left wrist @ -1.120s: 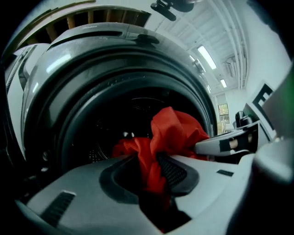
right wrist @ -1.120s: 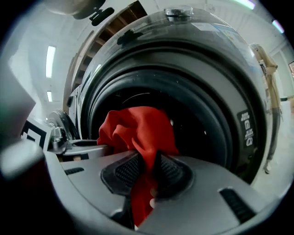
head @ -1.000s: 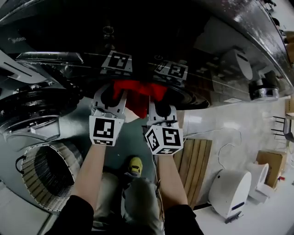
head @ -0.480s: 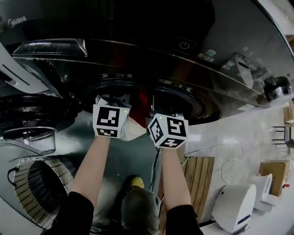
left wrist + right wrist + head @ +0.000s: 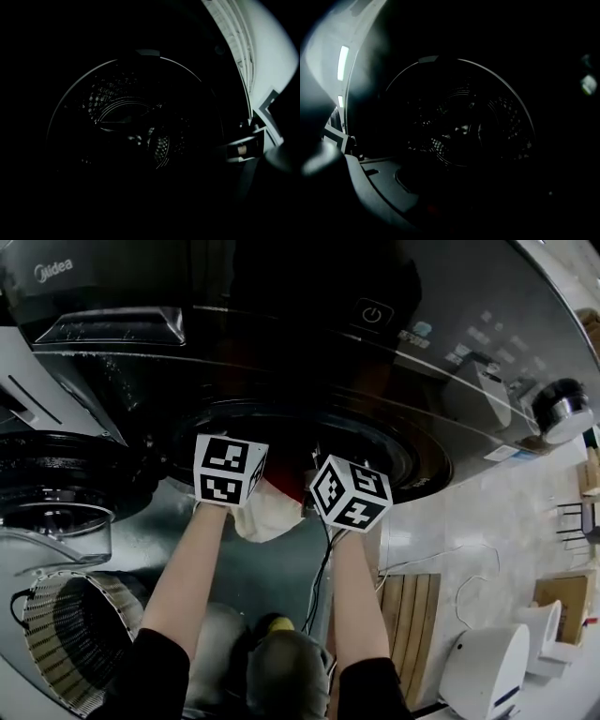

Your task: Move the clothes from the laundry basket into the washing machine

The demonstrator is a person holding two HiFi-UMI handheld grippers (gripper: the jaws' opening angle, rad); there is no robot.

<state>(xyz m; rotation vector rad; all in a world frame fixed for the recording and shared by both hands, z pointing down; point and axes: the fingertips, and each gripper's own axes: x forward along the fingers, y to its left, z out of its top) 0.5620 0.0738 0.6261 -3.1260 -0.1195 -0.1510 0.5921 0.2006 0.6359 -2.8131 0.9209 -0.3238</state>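
The floor (image 5: 441,512) bears the washing machine (image 5: 281,343) ahead of the left gripper (image 5: 230,468), the laundry basket (image 5: 66,643) behind it, and wooden slats (image 5: 405,634) behind the right gripper (image 5: 349,491).

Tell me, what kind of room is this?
Probably a laundry area. There's a dark glossy front-loading washing machine, its shiny holed metal drum, and a round woven wicker laundry basket on the floor.

You've got a pale, glossy floor (image 5: 506,512) down there, with a wooden slatted board (image 5: 410,634) lying flat on it. Right of the board sits a white rounded unit (image 5: 480,667), with a cardboard box (image 5: 561,601) past that and dark chair legs (image 5: 572,517) further up.
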